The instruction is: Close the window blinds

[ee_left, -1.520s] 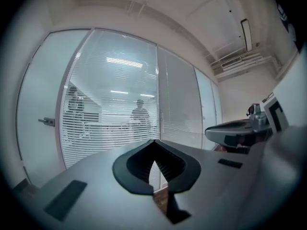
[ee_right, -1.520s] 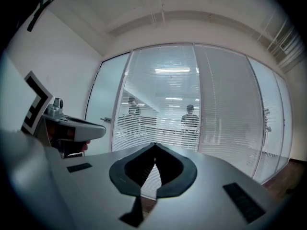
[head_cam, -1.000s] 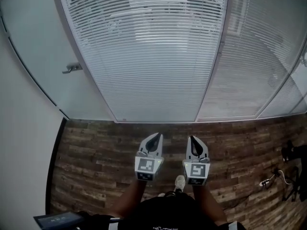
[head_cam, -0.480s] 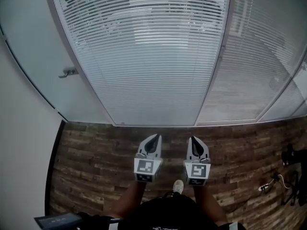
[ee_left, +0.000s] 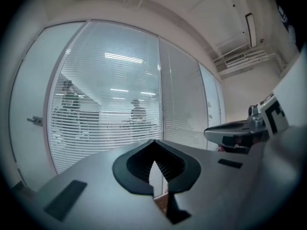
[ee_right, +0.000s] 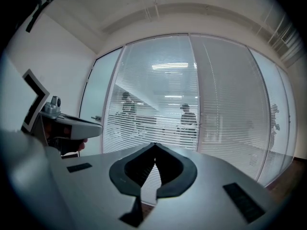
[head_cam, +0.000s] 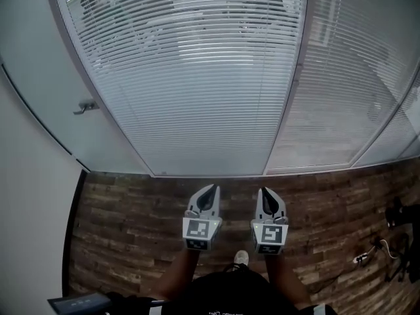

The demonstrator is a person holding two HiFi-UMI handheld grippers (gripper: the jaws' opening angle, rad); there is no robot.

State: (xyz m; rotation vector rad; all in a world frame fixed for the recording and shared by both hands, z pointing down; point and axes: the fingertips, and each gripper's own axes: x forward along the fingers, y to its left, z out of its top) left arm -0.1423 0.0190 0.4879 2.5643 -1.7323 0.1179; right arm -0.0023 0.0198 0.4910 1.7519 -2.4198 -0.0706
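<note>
While the white horizontal-slat window blinds [head_cam: 197, 77] are well apart from both tools, the step in hand is judged to be the approach, and nothing of the blinds is touched yet. The slats of this wide panel are tilted open, so that figures in the lit room beyond can be seen through them. The narrower blind panel to the right [head_cam: 341, 90] appears nearer to shut.

For the next move, a tilt wand, cord or knob would have to be found. None can be made out in any view, so the frame edges would need to be searched at closer range before one gripper is opened for a grasp.

The grey two-jaw left gripper [head_cam: 211, 189] is seen with its dark pads pressed together and nothing between them. The matching right gripper [head_cam: 264, 191] is likewise closed and empty. Both are held level, side by side and apart from each other, above the dark wood-plank floor [head_cam: 125, 209], and nothing is touched by either.
</note>
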